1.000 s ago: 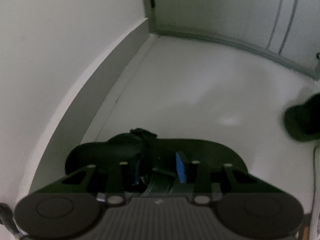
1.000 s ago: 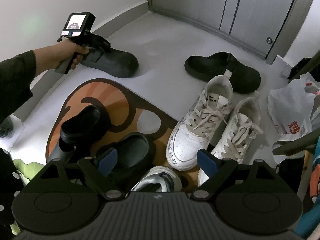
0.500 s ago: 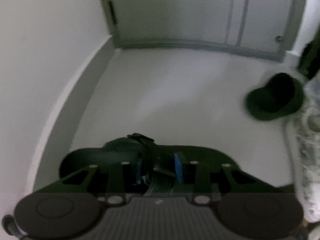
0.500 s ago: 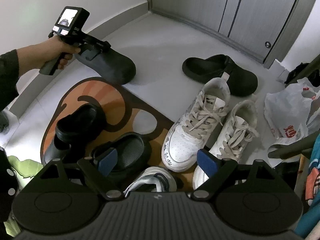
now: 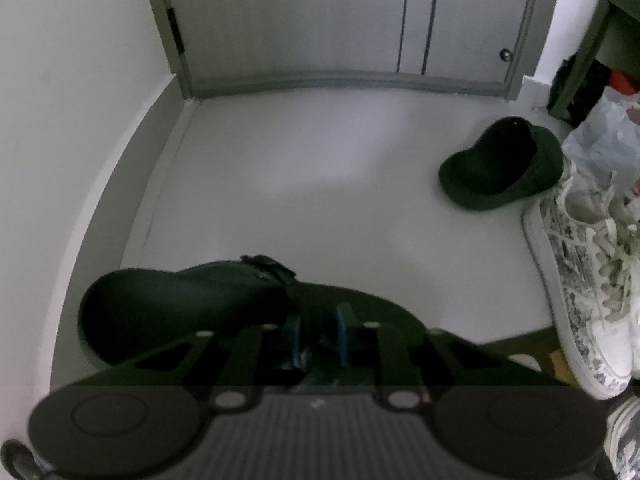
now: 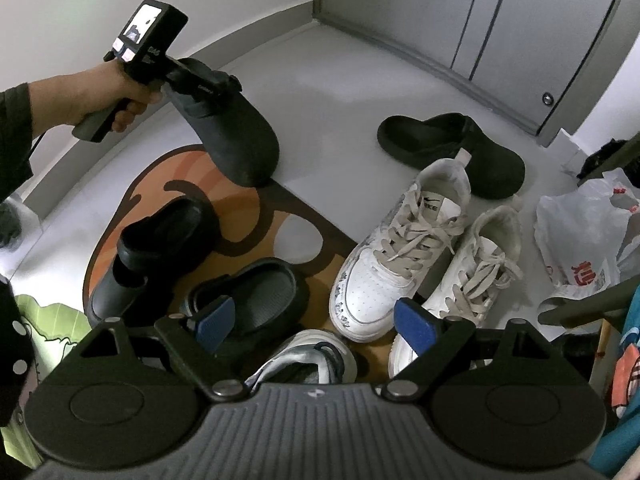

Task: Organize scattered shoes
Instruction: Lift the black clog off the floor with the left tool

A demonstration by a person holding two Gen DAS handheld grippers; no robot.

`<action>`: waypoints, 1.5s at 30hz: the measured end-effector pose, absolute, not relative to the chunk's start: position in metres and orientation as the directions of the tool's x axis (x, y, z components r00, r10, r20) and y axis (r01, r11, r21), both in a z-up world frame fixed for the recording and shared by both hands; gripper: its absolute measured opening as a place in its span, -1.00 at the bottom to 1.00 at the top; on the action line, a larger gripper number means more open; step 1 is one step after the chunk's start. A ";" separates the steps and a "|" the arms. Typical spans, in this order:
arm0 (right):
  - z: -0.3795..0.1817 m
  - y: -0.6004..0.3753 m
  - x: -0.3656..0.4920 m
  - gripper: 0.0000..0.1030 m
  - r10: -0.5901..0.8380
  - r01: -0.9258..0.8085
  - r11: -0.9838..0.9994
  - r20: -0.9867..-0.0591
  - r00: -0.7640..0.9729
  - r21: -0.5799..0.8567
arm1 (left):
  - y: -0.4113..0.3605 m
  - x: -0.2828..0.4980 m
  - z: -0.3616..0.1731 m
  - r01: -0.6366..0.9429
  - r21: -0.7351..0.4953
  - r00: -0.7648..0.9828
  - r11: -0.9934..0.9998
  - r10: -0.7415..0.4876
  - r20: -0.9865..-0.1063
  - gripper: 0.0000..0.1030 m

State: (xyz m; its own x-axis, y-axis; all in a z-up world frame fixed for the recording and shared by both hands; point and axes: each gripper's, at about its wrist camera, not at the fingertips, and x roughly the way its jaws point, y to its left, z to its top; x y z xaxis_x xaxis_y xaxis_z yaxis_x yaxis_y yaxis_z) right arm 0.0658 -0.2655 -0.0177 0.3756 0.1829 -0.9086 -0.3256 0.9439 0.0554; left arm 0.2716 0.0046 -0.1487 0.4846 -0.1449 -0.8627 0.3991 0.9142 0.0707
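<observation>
My left gripper point(image 5: 320, 320) has its jaws closing on the heel rim of a black clog point(image 5: 160, 304), with the rim between the blue pads. In the right wrist view a hand holds that left gripper point(image 6: 200, 80) and the black clog point(image 6: 236, 140) hangs tilted, heel raised, toe near the mat's edge. Its matching clog point(image 6: 452, 152) lies on the grey floor near the door. My right gripper point(image 6: 314, 320) hovers open over a grey-white sneaker point(image 6: 304, 360), gripping nothing.
Two white sneakers point(image 6: 400, 248) lie side by side right of the orange mat point(image 6: 256, 216). A black slide point(image 6: 256, 296) and another black shoe point(image 6: 160, 240) rest on the mat. A plastic bag point(image 6: 580, 232) sits at the right. Grey doors point(image 6: 480, 20) and a wall bound the floor.
The left gripper's pads have narrowed onto the clog's heel and lifted it, so the clog now tilts. Its view has swung right towards the door. The right gripper has stayed put.
</observation>
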 end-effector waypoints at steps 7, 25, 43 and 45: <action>-0.020 -0.267 0.068 0.75 0.176 -0.320 0.946 -0.912 0.371 0.052 | -0.008 0.257 -0.140 0.519 0.050 0.441 0.853 -0.217 -0.871 -0.69; -0.018 -0.267 0.068 0.75 0.170 -0.327 0.944 -0.911 0.376 0.041 | -0.094 0.213 -0.146 0.740 0.021 0.310 0.673 -0.314 -0.897 -0.72; -0.039 -0.275 0.073 0.76 0.171 -0.290 0.955 -0.911 0.375 0.060 | -0.129 0.226 -0.156 0.762 -0.029 0.311 0.646 -0.406 -0.859 -0.71; -0.046 -0.280 0.075 0.76 0.169 -0.261 0.963 -0.909 0.381 0.070 | -0.128 0.232 -0.158 0.750 -0.036 0.322 0.661 -0.412 -0.853 -0.71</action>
State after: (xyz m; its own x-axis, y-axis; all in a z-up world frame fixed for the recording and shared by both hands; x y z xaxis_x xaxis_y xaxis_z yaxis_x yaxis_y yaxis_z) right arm 0.0754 -0.2800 -0.0458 0.3807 0.1689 -0.9091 -0.2606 0.9629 0.0698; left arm 0.2321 -0.1280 -0.1581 0.3222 -0.4116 -0.8525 0.7497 0.6609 -0.0357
